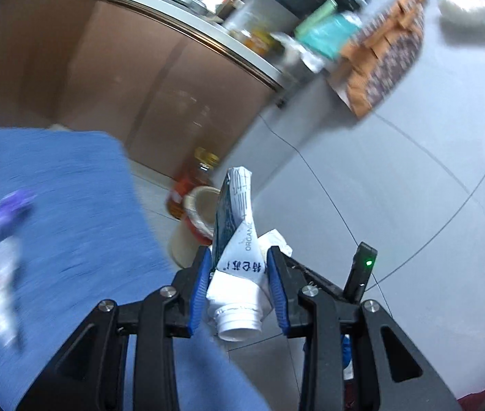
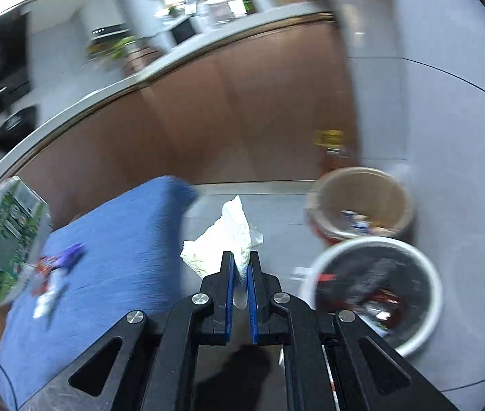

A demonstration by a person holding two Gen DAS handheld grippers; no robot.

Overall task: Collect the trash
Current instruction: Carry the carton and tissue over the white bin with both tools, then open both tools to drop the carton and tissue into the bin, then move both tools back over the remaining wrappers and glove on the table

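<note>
Carrying step: the left gripper (image 1: 239, 291) is clamped on a carton (image 1: 237, 239), the right gripper (image 2: 240, 274) on a tissue (image 2: 223, 239); next, judge which bin (image 2: 427, 274) suits each.

Two bins (image 2: 360, 202) (image 2: 375, 291) stood touching on the floor (image 2: 447, 137), right of the cloth-covered desk (image 2: 122, 239), with trash inside both; wrappers (image 2: 57, 274) lay on the desk.

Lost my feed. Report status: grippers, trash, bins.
Left gripper shut on crushed carton. Right gripper shut on crumpled tissue. White bin and tan bin close ahead-right, both open. Path unobstructed.
</note>
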